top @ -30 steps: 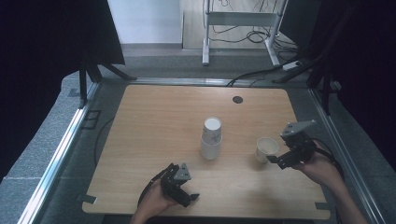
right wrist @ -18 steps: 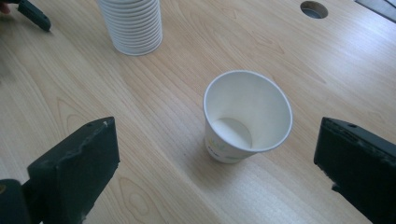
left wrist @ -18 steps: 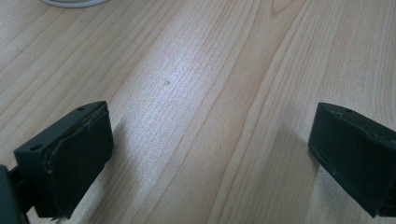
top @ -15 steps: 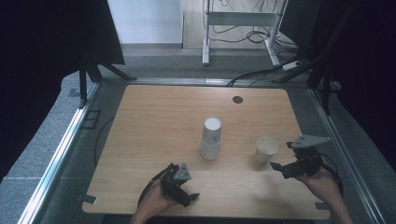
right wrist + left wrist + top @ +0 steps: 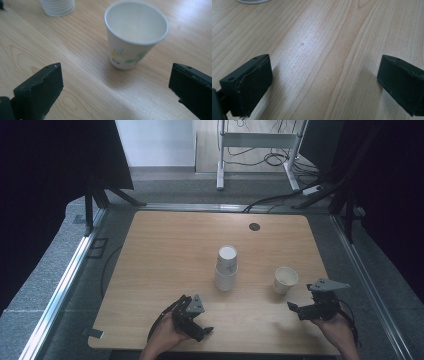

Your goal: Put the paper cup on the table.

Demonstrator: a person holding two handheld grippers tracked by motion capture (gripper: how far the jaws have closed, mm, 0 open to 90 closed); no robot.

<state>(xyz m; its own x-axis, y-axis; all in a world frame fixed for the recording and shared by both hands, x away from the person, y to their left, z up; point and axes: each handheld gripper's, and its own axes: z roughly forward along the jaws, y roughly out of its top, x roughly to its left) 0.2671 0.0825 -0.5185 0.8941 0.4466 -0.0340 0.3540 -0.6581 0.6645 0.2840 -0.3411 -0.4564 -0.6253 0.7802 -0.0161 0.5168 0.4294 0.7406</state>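
Paper cup (image 5: 136, 35) stands upright on the wood surface (image 5: 170, 255), just right of the cup stack (image 5: 226, 268), dead ahead of the right hand-held gripper (image 5: 115, 87) w/ jaws wide and empty, nearer than the left hand-held gripper (image 5: 324, 82), also spread, nothing held.

Wood tabletop (image 5: 165, 250) w/ grommet (image 5: 254, 226) nr far edge; grey carpet (image 5: 60, 255), black curtains (image 5: 45, 170), white frame (image 5: 255, 140) behind.
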